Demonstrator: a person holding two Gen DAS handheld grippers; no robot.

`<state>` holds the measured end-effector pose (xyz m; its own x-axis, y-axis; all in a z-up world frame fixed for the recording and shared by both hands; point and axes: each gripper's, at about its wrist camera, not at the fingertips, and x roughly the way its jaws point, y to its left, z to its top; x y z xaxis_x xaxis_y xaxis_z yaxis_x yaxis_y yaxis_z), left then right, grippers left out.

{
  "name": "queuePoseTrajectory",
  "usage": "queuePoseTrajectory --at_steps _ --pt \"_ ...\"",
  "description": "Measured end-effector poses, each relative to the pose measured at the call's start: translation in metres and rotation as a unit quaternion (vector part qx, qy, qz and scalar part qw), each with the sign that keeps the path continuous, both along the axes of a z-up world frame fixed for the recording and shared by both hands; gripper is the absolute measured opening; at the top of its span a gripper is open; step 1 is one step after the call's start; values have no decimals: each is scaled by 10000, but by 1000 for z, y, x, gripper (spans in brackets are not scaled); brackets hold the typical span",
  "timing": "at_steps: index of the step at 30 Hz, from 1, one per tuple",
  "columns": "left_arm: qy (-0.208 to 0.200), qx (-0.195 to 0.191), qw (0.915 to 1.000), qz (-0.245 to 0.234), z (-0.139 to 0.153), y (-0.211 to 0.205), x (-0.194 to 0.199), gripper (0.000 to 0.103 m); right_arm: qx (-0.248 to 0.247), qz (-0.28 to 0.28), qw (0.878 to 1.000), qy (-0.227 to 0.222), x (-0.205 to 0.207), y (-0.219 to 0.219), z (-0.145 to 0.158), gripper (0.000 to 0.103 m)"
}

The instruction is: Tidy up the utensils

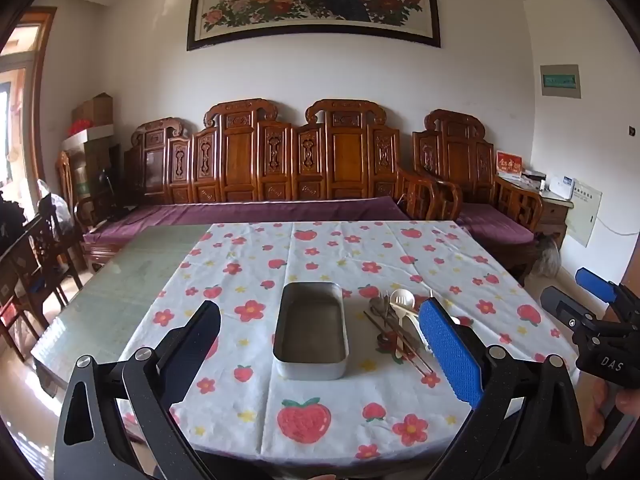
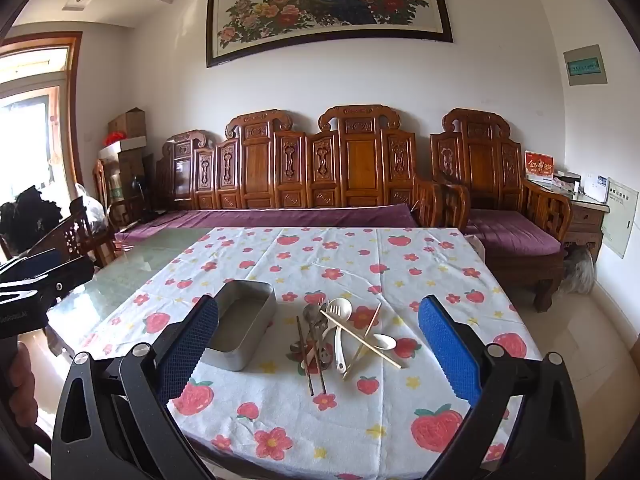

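Utensils (image 2: 340,336) sit jumbled right beside the empty metal tin (image 2: 242,324), so you've got both grippers (image 1: 320,344) (image 2: 318,344) spread wide, holding nothing, ready to pick.

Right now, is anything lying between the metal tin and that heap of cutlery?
No. Only bare tablecloth separates the tin from the utensil pile; the right wrist view shows it best.

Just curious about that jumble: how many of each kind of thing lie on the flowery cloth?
Metal box: 1
Dark chopsticks: 2
Pale chopsticks: 2
Pale spoons: 2
Metal cutlery: at least 2, overlapping
Total: at least 9
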<state>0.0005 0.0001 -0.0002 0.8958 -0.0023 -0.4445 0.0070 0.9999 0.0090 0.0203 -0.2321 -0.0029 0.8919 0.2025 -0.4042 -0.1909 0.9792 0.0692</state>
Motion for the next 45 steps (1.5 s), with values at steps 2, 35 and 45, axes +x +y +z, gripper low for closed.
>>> queuePoseTrajectory --at_steps 2,35,45 --pt "13 1 10000 -13 0 0 1 97 17 -2 10000 -23 0 0 0 100" --pt "-145 -65 9998 -96 16 0 -5 97 32 4 10000 -77 -2 1 3 101" --pt "-142 -55 9998 -86 12 0 -5 96 42 9 10000 -82 -2 1 3 101"
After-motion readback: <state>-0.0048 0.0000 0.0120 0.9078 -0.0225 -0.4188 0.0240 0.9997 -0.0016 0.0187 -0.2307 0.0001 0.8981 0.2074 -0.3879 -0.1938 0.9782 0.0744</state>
